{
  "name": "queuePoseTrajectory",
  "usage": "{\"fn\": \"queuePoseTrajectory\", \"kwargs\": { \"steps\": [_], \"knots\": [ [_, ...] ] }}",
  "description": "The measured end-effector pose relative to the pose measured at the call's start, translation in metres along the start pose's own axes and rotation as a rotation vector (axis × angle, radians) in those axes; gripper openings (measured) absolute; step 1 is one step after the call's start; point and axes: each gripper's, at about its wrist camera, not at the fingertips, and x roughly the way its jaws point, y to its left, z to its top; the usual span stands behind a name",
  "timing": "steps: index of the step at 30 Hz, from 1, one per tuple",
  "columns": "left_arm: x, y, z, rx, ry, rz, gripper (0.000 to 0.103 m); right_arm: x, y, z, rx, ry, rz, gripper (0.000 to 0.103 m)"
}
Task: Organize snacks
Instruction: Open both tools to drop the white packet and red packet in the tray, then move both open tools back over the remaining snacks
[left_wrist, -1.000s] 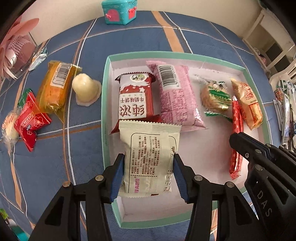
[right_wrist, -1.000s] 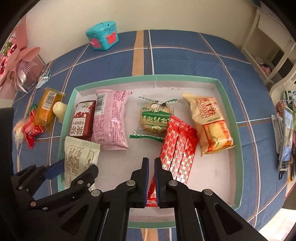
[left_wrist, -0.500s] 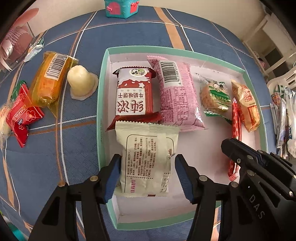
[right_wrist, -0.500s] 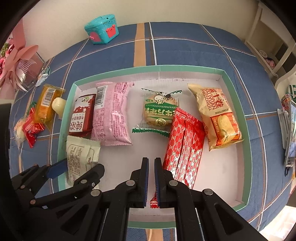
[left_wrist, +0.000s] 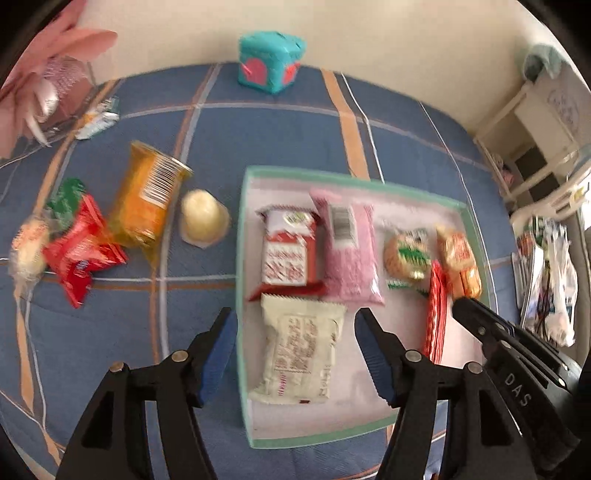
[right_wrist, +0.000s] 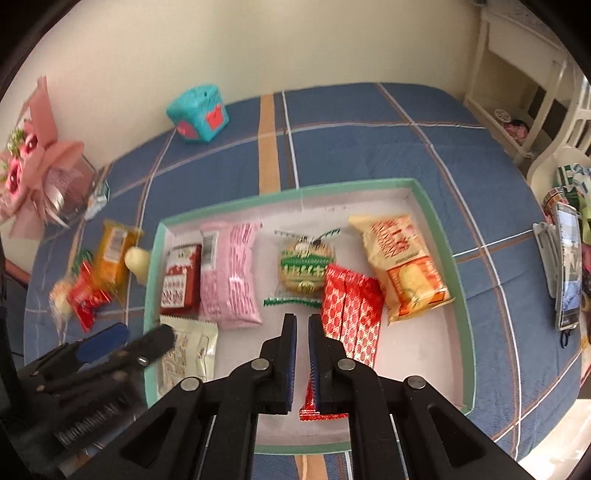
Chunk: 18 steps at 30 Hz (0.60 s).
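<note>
Here, in the left wrist view, the left gripper hangs over the near left corner of the green-rimmed tray, its jaws opening and clear of the cream snack packet, which lies flat in the tray between and below them, touched by neither pad. Beyond it in the tray lie a red-and-white biscuit packet, a pink packet, a round green-wrapped biscuit, a red patterned packet and an orange packet. On the blue plaid cloth left of the tray sit a jelly cup, an orange packet with barcode and a red wrapper.

In the right wrist view, the right gripper hovers above the tray's near edge, jaws almost together with nothing between them. The red patterned packet lies just right of its tips. The left gripper shows blurred at lower left.
</note>
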Motion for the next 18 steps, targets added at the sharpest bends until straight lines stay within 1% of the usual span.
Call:
{"fn": "queuePoseTrajectory", "kwargs": {
  "steps": [4, 8, 9, 11, 12, 13, 15, 16, 17, 18],
  "knots": [
    [-0.014, 0.018, 0.008, -0.041, -0.041, 0.035, 0.067, 0.000, -0.003, 0.000, 0.007, 0.002, -0.005, 0.008],
    [-0.018, 0.033, 0.009, -0.065, -0.050, 0.080, 0.068, 0.011, 0.002, -0.004, -0.008, 0.033, -0.016, 0.009],
    [-0.017, 0.036, 0.009, -0.071, -0.045, 0.089, 0.068, 0.012, 0.002, -0.005, -0.010, 0.037, -0.017, 0.013],
    [-0.012, 0.038, 0.010, -0.075, -0.033, 0.098, 0.068, 0.015, 0.002, -0.006, -0.016, 0.044, -0.027, 0.027],
    [-0.003, 0.036, 0.010, -0.077, -0.026, 0.107, 0.068, 0.017, 0.002, -0.006, -0.018, 0.048, -0.030, 0.040],
    [0.000, 0.037, 0.010, -0.077, -0.016, 0.117, 0.068, 0.019, 0.002, -0.006, -0.019, 0.050, -0.032, 0.055],
    [0.007, 0.037, 0.008, -0.076, -0.002, 0.134, 0.069, 0.021, 0.003, -0.007, -0.022, 0.051, -0.035, 0.065],
    [0.010, 0.038, 0.008, -0.078, 0.006, 0.143, 0.071, 0.022, 0.003, -0.007, -0.025, 0.054, -0.039, 0.067],
    [0.010, 0.039, 0.005, -0.079, 0.010, 0.147, 0.081, 0.023, 0.003, -0.007, -0.029, 0.057, -0.043, 0.069],
    [0.012, 0.040, 0.004, -0.083, 0.013, 0.153, 0.087, 0.024, 0.003, -0.008, -0.031, 0.059, -0.044, 0.072]
  ]
}}
